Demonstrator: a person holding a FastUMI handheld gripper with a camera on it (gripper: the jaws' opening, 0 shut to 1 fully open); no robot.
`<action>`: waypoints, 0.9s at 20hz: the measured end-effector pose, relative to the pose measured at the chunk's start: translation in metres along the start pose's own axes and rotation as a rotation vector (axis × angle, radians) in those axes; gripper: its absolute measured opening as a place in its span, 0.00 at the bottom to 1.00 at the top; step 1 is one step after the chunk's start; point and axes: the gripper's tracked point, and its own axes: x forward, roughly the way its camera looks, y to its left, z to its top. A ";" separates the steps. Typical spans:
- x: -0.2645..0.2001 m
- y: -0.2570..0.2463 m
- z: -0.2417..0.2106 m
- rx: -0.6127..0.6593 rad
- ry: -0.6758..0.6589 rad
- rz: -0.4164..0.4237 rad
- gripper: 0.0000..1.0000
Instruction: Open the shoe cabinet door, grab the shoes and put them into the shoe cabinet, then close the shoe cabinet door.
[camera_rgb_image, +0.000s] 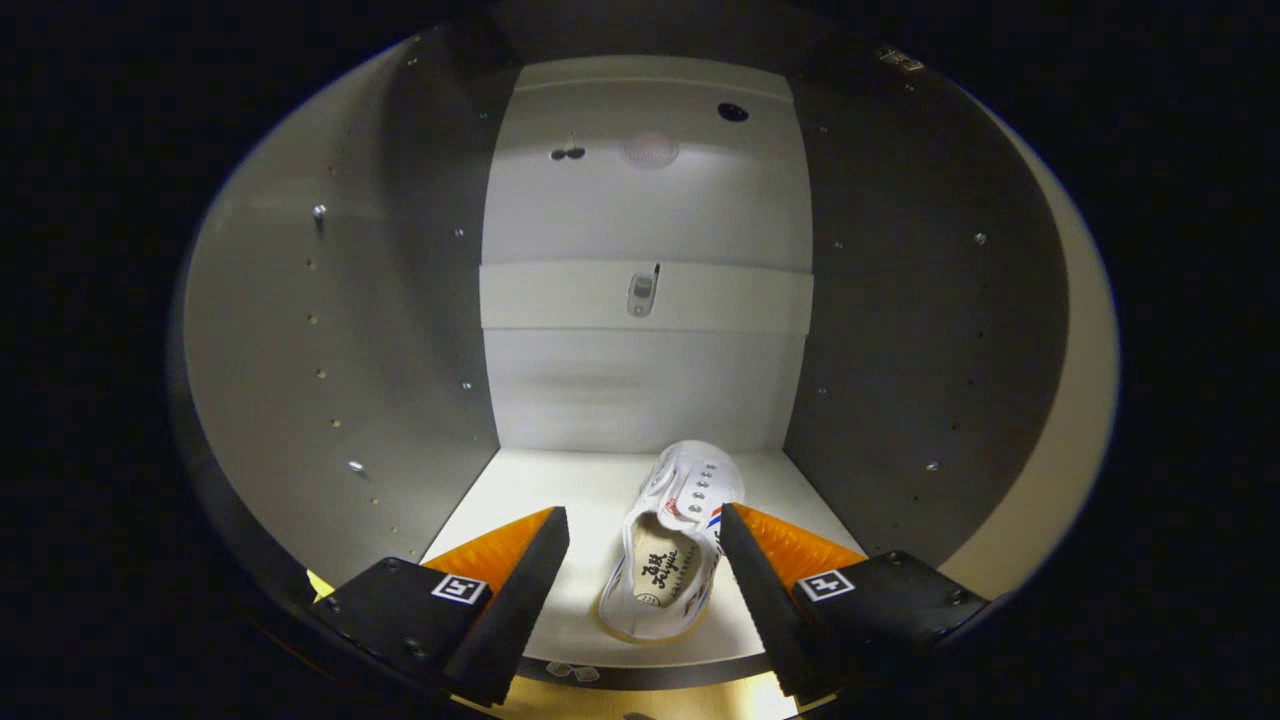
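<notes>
A white canvas shoe (672, 545) with a red and blue stripe lies on the bottom shelf (560, 500) of the open shoe cabinet, toe toward the back wall. My gripper (645, 535) is open at the cabinet's mouth. The shoe sits between the two fingers, nearer the right finger (755, 570), with a wide gap to the left finger (520, 580). Neither finger presses on it.
The cabinet's grey side walls (330, 370) with rows of peg holes close in on both sides. A white back panel (645, 200) carries a cross rail with a small metal fitting (641, 293). The shelf's front edge (640, 668) lies just below the fingers.
</notes>
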 end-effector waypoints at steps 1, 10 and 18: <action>-0.014 0.000 0.007 0.007 -0.017 0.005 0.97; -0.201 0.000 0.046 0.022 -0.188 0.107 0.98; -0.376 -0.011 0.041 0.037 -0.230 0.288 0.98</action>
